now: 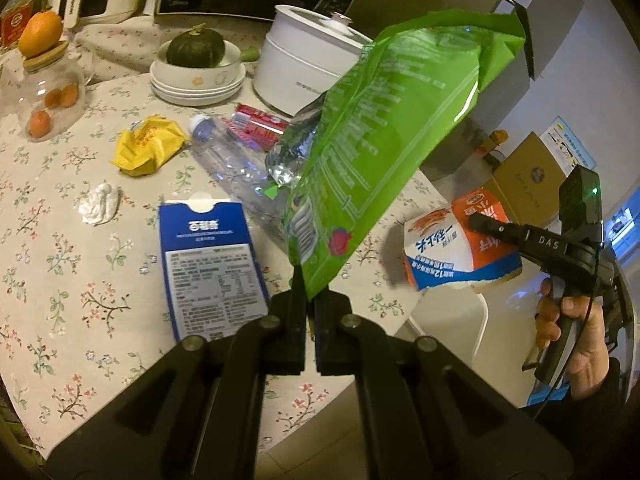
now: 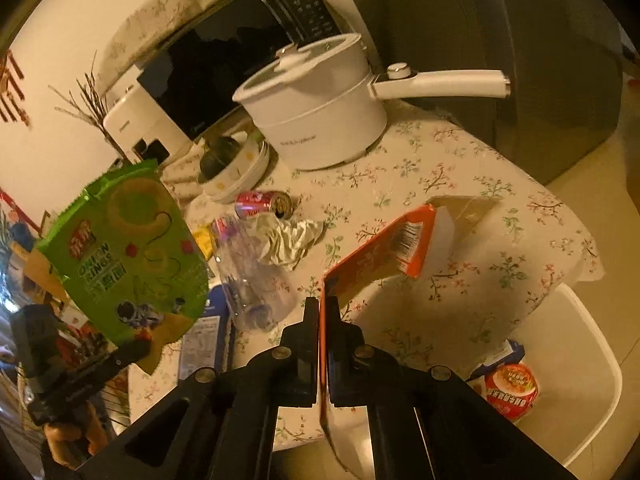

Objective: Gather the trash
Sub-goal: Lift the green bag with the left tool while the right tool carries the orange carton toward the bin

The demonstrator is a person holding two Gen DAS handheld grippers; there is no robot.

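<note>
Item: my left gripper (image 1: 310, 294) pinches green snack bag (image 1: 384, 152) by one corner; right gripper (image 2: 320, 312) clamps orange carton (image 2: 380, 248), both over the tabletop (image 2: 460, 184) edge. Risk: bag slips free, misses white bin (image 2: 592, 360).

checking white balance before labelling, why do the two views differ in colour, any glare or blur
Left wrist view: cooler, neutral light, a glare streak on the shiny green snack bag, fisheye bending at the rim. Right wrist view: warm orange cast, dimmer, white lidded cooking pot slightly soft.

Green snack bag (image 1: 384, 152), orange-white carton (image 1: 456, 248), floral tablecloth (image 1: 72, 272)
</note>
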